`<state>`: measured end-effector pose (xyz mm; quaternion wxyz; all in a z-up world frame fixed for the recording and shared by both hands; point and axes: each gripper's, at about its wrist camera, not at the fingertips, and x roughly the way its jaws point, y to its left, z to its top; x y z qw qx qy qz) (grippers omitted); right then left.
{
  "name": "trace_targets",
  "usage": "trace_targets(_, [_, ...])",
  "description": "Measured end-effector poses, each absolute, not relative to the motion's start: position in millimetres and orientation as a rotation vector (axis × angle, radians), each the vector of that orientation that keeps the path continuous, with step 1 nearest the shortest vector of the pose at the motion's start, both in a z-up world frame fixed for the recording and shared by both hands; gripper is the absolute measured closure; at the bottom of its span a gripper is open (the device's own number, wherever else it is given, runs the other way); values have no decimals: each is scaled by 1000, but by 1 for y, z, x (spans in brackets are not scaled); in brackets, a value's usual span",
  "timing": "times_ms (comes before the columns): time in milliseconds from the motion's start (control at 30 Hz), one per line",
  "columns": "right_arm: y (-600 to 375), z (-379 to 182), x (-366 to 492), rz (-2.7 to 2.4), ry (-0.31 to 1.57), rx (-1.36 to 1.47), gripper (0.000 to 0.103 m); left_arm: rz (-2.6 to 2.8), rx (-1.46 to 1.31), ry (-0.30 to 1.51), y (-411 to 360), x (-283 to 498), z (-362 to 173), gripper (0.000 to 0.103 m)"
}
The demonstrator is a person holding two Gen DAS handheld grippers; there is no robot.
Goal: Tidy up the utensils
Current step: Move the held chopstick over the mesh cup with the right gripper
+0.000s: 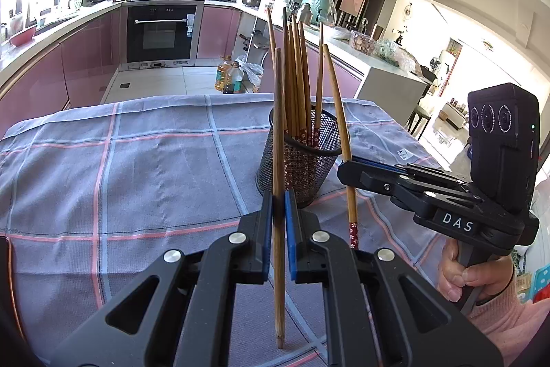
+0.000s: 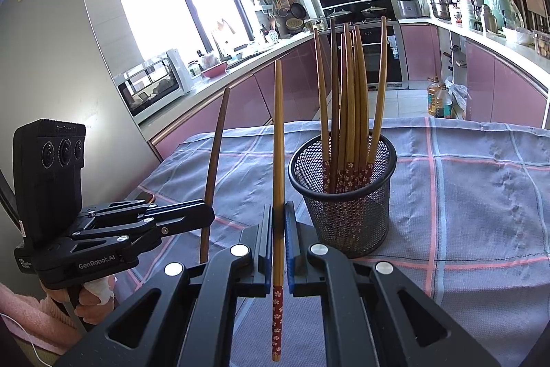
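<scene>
A black mesh cup [image 1: 302,160] stands on the checked cloth and holds several wooden chopsticks [image 1: 295,74] with red flowered ends. It also shows in the right wrist view [image 2: 347,195]. My left gripper [image 1: 279,205] is shut on a plain brown chopstick [image 1: 279,126], held upright just in front of the cup. It also shows at the left of the right wrist view [image 2: 206,212]. My right gripper [image 2: 279,222] is shut on a chopstick with a red flowered end [image 2: 278,143], upright, to the left of the cup. In the left wrist view it [image 1: 345,169] is right of the cup.
The table carries a grey-blue cloth with pink lines [image 1: 137,160]. A phone [image 2: 144,196] lies on it near the left gripper. Beyond the table are pink kitchen cabinets, an oven [image 1: 161,33] and oil bottles [image 1: 228,78] on the floor.
</scene>
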<state>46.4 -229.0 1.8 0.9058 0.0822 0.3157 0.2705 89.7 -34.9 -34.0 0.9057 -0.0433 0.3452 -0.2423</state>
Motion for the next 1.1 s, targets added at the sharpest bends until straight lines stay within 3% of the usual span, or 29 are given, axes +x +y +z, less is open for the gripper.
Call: trace_targets(1100, [-229,6,49,560,646,173,97,-506,-87,709,-37,89,-31,95])
